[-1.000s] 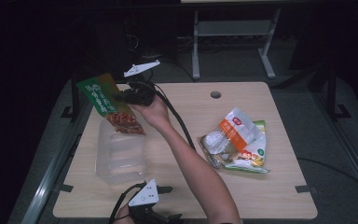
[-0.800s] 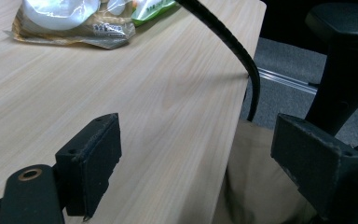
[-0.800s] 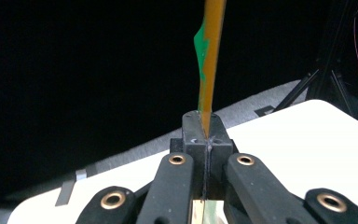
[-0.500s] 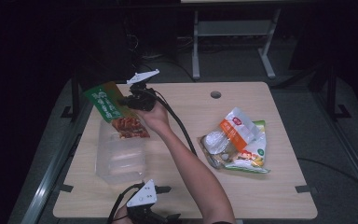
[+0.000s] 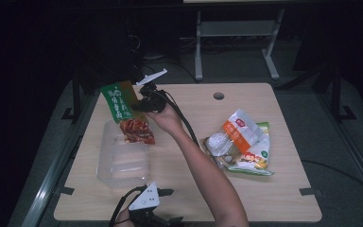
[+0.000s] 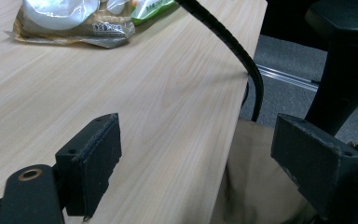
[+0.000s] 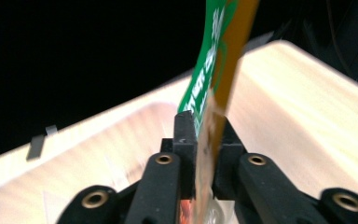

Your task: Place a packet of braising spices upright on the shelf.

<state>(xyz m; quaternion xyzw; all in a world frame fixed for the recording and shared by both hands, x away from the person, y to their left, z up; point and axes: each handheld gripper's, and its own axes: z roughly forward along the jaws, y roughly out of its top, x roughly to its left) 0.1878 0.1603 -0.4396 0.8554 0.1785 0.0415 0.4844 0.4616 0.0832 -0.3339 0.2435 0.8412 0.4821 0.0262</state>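
One flat green-and-red plastic snack packet (image 5: 125,113), light and floppy, is being pinched mid-body by the right gripper (image 5: 139,105) above the clear plastic tub (image 5: 123,156) at nine o'clock; its jaws have just been easing apart. The left gripper (image 6: 196,163) is being held with jaws wide apart.

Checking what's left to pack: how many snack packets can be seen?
3, perhaps more hidden in the pile: the green and red packet in the right gripper over the clear container; an orange-and-white packet atop a green one, at the table's right.

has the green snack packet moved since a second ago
Yes. In the high view the green snack packet, between the right gripper jaws, which have just been opening, has sunk toward the clear plastic box; its red end now overlaps the box's far rim.
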